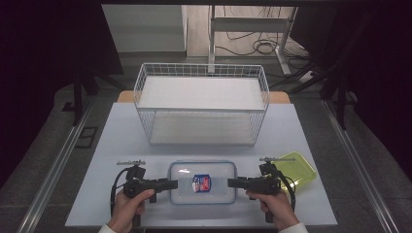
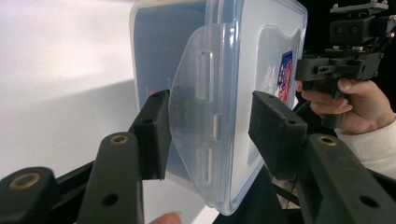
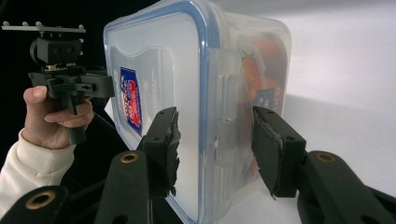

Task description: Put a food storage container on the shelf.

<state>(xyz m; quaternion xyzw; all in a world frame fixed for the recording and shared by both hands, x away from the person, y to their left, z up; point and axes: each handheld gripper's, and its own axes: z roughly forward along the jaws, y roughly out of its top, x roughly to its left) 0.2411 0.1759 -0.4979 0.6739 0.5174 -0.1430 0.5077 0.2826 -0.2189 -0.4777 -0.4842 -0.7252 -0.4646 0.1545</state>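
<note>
A clear plastic box (image 1: 218,172) with a blue-rimmed lid and a red-and-blue label lies flat near the table's front edge. My left gripper (image 1: 174,184) points at its left end and my right gripper (image 1: 231,183) at its right end, both turned on their sides. In the left gripper view the box (image 2: 252,42) has its end latch flap (image 2: 201,116) between my open jaws (image 2: 210,100). In the right gripper view the box (image 3: 154,56) has its other latch (image 3: 224,102) between open jaws (image 3: 215,114), a small gap each side. Something orange (image 3: 266,60) shows inside.
A white wire basket (image 1: 201,104) stands at the back middle of the pale table (image 1: 121,131). A yellow-green tray (image 1: 299,167) lies just behind my right hand. Beyond the table are dark floor, rails and cables.
</note>
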